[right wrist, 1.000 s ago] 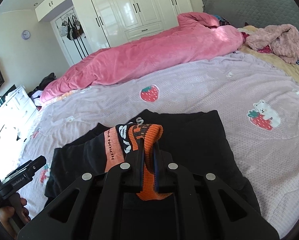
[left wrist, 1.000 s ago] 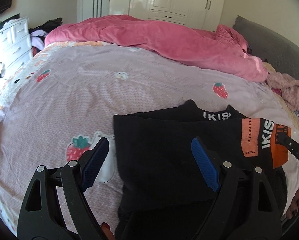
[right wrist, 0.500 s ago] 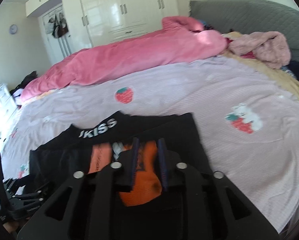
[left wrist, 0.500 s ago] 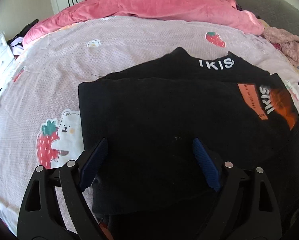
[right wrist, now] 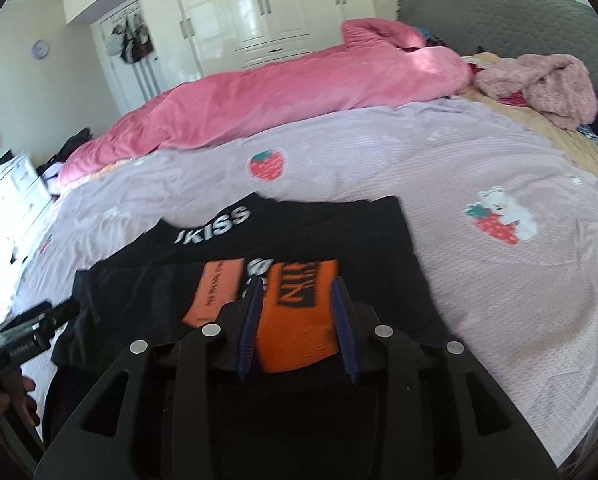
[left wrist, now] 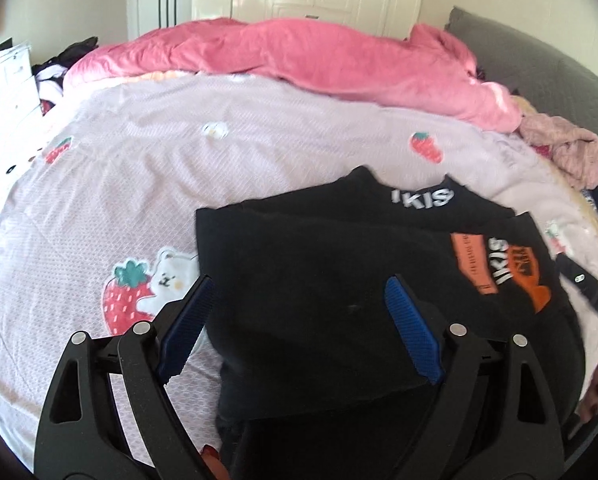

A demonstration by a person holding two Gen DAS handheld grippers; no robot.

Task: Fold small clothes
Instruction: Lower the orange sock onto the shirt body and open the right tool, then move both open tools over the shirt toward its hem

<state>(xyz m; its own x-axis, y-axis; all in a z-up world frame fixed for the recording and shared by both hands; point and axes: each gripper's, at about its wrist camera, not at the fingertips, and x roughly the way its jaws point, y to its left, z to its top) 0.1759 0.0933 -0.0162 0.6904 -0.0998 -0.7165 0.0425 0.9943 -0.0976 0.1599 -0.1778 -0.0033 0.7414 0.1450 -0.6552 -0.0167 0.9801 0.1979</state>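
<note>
A black garment (left wrist: pixel 319 248) with white lettering and an orange print (left wrist: pixel 515 272) lies folded on the lavender strawberry sheet (left wrist: pixel 119 184). My left gripper (left wrist: pixel 299 280) stands wide open over its near left part, nothing between the blue pads, and the left finger is over the sheet beside the garment's edge. In the right wrist view the garment (right wrist: pixel 359 232) lies flat, and its orange print (right wrist: pixel 295 320) sits between the jaws of my right gripper (right wrist: pixel 297 283). Those jaws are opening and the pads no longer pinch the cloth.
A pink duvet (right wrist: pixel 299 92) runs along the far side of the bed. A fluffy pink garment (right wrist: pixel 539 84) lies by the grey headboard (right wrist: pixel 499 16). White drawers (left wrist: pixel 7 92) stand left of the bed, and white wardrobes (right wrist: pixel 259 8) line the back wall.
The right jaws, shut on a raised orange fold before, have parted, and the fold now lies flat on the garment. The left gripper stayed open and shifted slightly over the garment.
</note>
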